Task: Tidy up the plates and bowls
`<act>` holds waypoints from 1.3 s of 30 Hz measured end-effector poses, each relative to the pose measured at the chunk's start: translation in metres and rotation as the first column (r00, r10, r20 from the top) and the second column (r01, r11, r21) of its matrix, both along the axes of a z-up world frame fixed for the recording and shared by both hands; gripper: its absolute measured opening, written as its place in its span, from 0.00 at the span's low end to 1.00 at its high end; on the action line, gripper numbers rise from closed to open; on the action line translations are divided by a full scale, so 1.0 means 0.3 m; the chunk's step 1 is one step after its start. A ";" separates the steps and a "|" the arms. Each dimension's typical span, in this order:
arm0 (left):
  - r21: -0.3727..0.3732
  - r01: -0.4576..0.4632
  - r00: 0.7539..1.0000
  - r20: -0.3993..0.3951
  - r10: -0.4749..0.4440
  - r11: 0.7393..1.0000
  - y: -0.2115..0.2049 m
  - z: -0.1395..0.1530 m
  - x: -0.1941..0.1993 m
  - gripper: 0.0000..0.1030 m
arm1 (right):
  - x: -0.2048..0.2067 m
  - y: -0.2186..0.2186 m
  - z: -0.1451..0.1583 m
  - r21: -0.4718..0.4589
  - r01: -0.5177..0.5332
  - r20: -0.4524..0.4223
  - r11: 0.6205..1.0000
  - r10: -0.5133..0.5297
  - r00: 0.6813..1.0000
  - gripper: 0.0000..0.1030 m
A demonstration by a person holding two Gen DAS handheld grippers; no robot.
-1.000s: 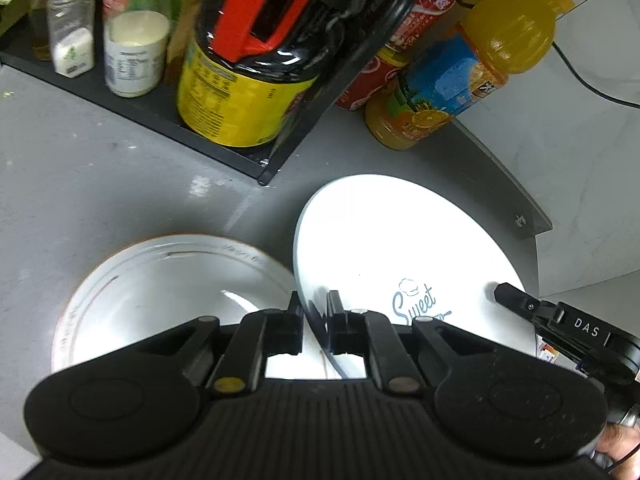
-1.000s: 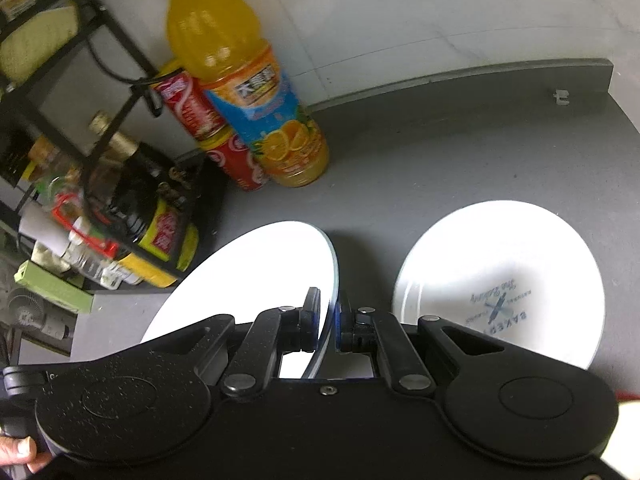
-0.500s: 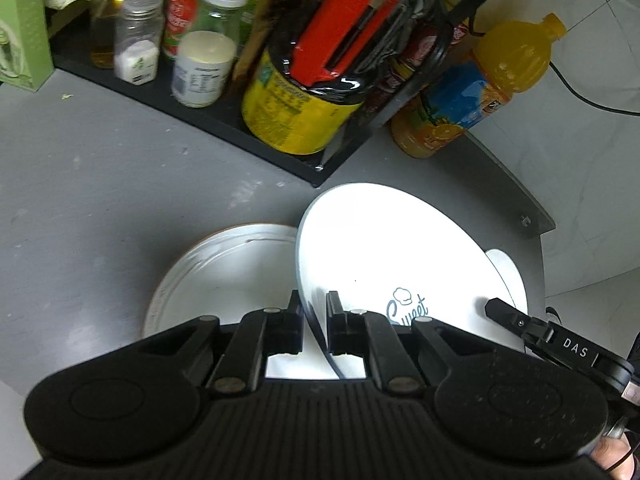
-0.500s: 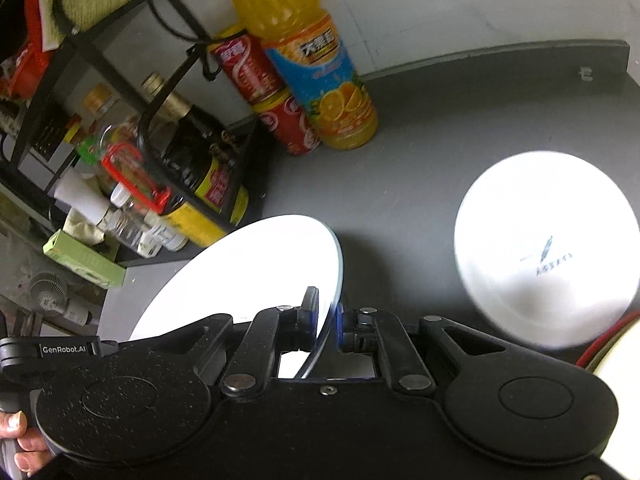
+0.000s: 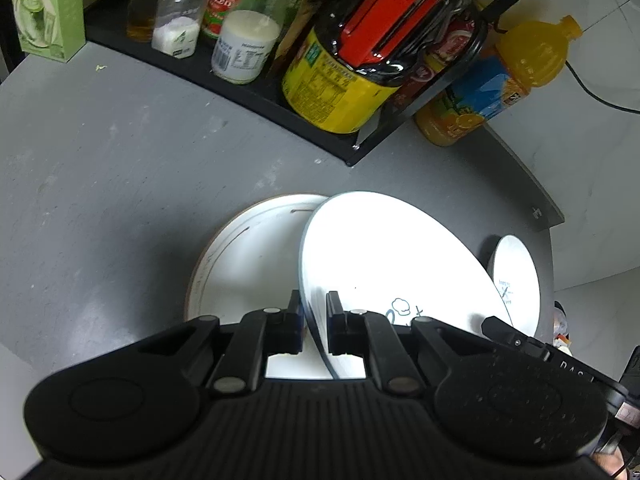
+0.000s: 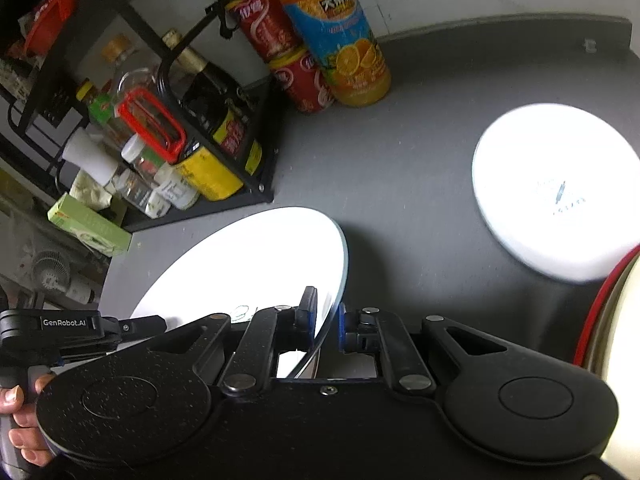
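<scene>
Presently both tongs grip one white plate [image 5: 384,264] by opposite rim edges: the left tongs [image 5: 314,320] and right tongs [image 6: 327,320] are each clenched on it, holding it tilted above the grey bench [image 5: 120,168]. Beneath it lies a brown-rimmed plate [image 5: 244,256]; a smaller plate [image 6: 556,192] sits well apart.

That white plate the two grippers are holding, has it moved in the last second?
Yes. The held plate has risen and drifted away from the spice rack, now partly over the brown-rimmed plate.
</scene>
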State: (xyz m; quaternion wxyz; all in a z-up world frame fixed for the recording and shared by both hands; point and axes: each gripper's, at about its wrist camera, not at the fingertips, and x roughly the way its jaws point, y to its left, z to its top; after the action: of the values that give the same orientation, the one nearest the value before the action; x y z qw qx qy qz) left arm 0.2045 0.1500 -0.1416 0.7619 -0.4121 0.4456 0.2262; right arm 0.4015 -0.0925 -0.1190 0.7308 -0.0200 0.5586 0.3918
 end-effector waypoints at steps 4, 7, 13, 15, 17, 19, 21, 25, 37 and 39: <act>-0.008 0.000 1.000 -0.016 0.000 1.000 -0.003 -0.022 -0.023 0.08 | -0.023 0.010 -0.005 -0.014 -0.014 0.003 1.000 0.014 1.000 0.10; -0.008 0.000 1.000 -0.028 0.000 1.000 -0.003 -0.038 -0.040 0.08 | -0.040 0.027 -0.007 -0.025 -0.029 0.015 0.999 0.029 0.999 0.10; -0.012 -0.014 0.998 -0.062 0.013 1.000 0.016 -0.086 -0.072 0.09 | -0.084 0.069 -0.029 -0.060 -0.074 0.042 0.995 0.076 0.996 0.10; -0.019 -0.019 0.998 -0.065 0.018 1.000 0.026 -0.103 -0.081 0.09 | -0.092 0.078 -0.038 -0.070 -0.082 0.043 0.994 0.085 0.995 0.09; -0.025 -0.023 0.998 -0.067 0.022 0.999 0.034 -0.116 -0.085 0.09 | -0.100 0.087 -0.052 -0.087 -0.085 0.037 0.993 0.088 0.995 0.09; -0.015 -0.021 0.997 -0.079 0.020 1.000 0.037 -0.125 -0.080 0.10 | -0.111 0.091 -0.063 -0.100 -0.090 0.038 0.991 0.094 0.995 0.09; -0.006 -0.015 0.996 -0.093 0.015 1.000 0.038 -0.133 -0.074 0.11 | -0.125 0.095 -0.071 -0.117 -0.095 0.042 0.989 0.100 0.994 0.09; -0.006 -0.014 0.995 -0.100 0.013 1.000 0.047 -0.144 -0.069 0.11 | -0.138 0.095 -0.080 -0.134 -0.094 0.046 0.987 0.101 0.994 0.09; 0.017 0.043 0.987 -0.156 -0.039 0.999 0.038 -0.126 -0.051 0.12 | -0.147 0.107 -0.099 -0.169 -0.085 0.062 0.982 0.097 0.993 0.10; 0.020 0.044 0.985 -0.168 -0.040 0.999 0.038 -0.105 -0.051 0.13 | -0.145 0.107 -0.098 -0.167 -0.081 0.062 0.983 0.093 0.994 0.09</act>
State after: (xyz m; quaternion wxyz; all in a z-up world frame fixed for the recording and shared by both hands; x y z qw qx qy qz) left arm 0.1891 0.1614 -0.1729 0.7311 -0.3733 0.5138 0.2491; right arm 0.3580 -0.0603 -0.1484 0.7279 -0.1180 0.5616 0.3751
